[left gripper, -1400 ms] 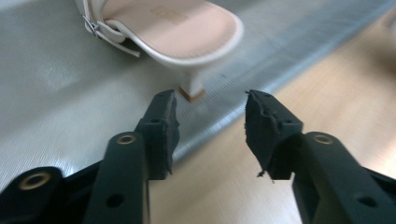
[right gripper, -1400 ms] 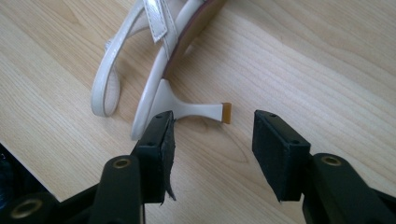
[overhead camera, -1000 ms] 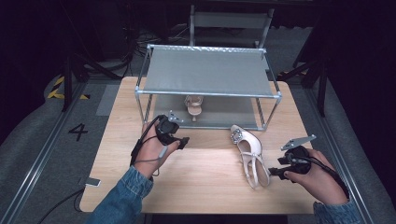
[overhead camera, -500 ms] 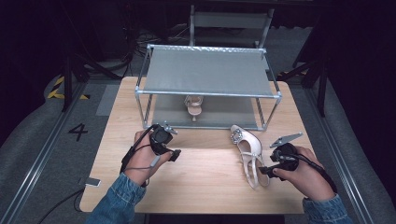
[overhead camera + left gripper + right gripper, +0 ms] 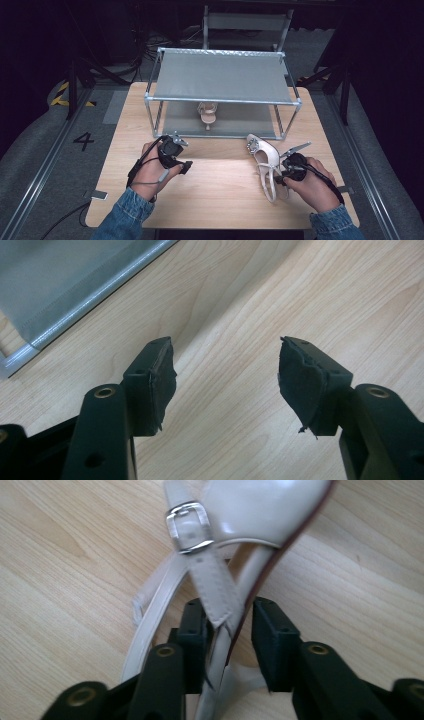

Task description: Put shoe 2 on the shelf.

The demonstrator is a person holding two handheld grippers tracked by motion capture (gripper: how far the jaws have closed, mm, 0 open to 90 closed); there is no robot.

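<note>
The right tool (image 5: pixel 227 645), jaws just closing, clamps the sandal's (image 5: pixel 264 154) heel strap (likely to shelve it) before the rack (image 5: pixel 222 77), while the left tool (image 5: pixel 227 385) hangs released.

The pale cream high-heeled sandal (image 5: pixel 265 160) lies on its side on the worktop (image 5: pixel 215 200), just in front of the right front leg of the metal shelf rack (image 5: pixel 225 80). Its pointed toe, set with a sparkling ornament, points toward the rack; heel and straps trail away from it. A thin ankle strap with a silver buckle (image 5: pixel 189 526) crosses over the heel end.
</note>
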